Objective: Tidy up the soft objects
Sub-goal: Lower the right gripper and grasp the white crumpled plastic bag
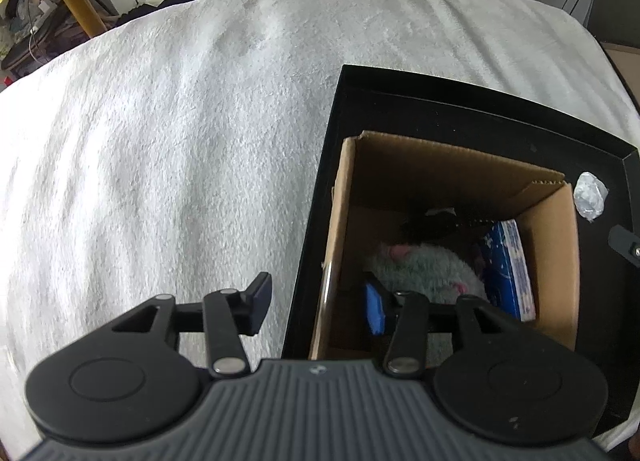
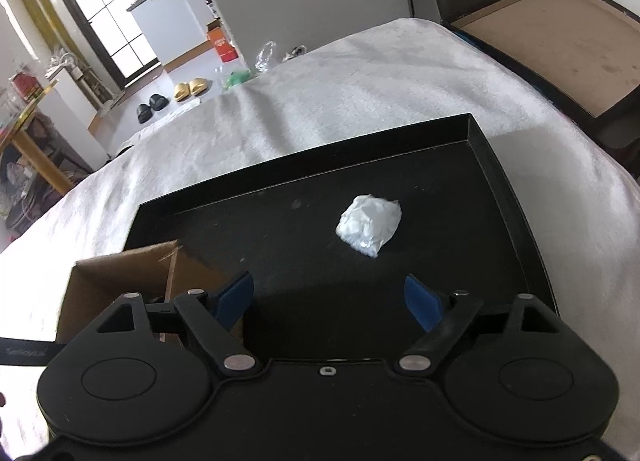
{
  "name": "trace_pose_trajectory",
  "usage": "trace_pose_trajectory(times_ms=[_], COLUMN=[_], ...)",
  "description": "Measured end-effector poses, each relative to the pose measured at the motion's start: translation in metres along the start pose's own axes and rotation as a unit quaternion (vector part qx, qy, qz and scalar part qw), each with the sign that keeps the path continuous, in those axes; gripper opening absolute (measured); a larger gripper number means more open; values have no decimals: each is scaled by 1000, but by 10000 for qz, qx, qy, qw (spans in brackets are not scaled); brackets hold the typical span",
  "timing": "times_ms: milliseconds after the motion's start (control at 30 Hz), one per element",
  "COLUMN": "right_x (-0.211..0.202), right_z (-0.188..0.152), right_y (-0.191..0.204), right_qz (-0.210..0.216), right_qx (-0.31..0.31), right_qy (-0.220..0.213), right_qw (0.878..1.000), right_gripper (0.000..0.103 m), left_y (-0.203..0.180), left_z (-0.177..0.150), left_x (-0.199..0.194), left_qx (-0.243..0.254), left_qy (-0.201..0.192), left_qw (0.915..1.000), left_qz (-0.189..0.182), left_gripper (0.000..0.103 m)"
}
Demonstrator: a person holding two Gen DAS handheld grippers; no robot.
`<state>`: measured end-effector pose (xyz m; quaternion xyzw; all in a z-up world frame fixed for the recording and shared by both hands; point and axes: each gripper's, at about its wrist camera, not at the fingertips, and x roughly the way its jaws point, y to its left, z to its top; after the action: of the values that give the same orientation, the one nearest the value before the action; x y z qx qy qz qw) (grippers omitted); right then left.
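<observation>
A cardboard box [image 1: 556, 245] stands in a black tray [image 1: 320, 197] on a white blanket. Inside the box lie a grey-green plush toy with pink parts [image 1: 424, 265], a blue and white packet [image 1: 510, 269] and something black. My left gripper [image 1: 318, 301] is open, one finger outside the box's left wall and one inside, over the plush. A crumpled white wad [image 2: 369, 227] lies on the tray floor; it also shows in the left wrist view [image 1: 590, 197]. My right gripper [image 2: 330, 301] is open and empty, just short of the wad. The box corner [image 2: 120, 273] is at its left.
The white blanket [image 1: 160, 141] covers the bed around the tray [image 2: 504, 189]. A brown board in a dark frame [image 2: 560, 45] leans at the bed's far right. Slippers [image 2: 190, 89], bags and a wooden table stand on the floor beyond the bed.
</observation>
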<state>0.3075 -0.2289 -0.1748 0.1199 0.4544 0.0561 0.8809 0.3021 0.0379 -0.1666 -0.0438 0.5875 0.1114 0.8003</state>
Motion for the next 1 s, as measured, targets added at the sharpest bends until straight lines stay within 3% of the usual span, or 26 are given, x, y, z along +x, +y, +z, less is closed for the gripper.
trace_pose_trajectory(times_ms=[300,767,833,900,933,1000], right_x=[34,74,77,84,87,87], right_z=[14,34,37,39,40,39], right_y=[-10,-11,-9,-9,-11,-13], right_qz=[-130,-284,-326,-295,-288,-260], right_qx=[75,69,-23,-107,-117,-106], right_qy=[2,193,184,336,432,486], right_qw=[9999,9994,9993,9989,9986,9984], right_gripper=[90,89,84,70,52,49], left_y=[-13,-23,-25,-28,-30,-32], left_z=[17,43,45,46,46,46], left_x=[10,16,16,16,16,15], left_qx=[153,267,295,340,353,370], left_qy=[80,81,74,77,83,77], left_qw=[9998,9992,9992,9991,9991,9991], left_qz=[125,285,252,231,222,187], left_gripper=[55,59,59,59,59,59])
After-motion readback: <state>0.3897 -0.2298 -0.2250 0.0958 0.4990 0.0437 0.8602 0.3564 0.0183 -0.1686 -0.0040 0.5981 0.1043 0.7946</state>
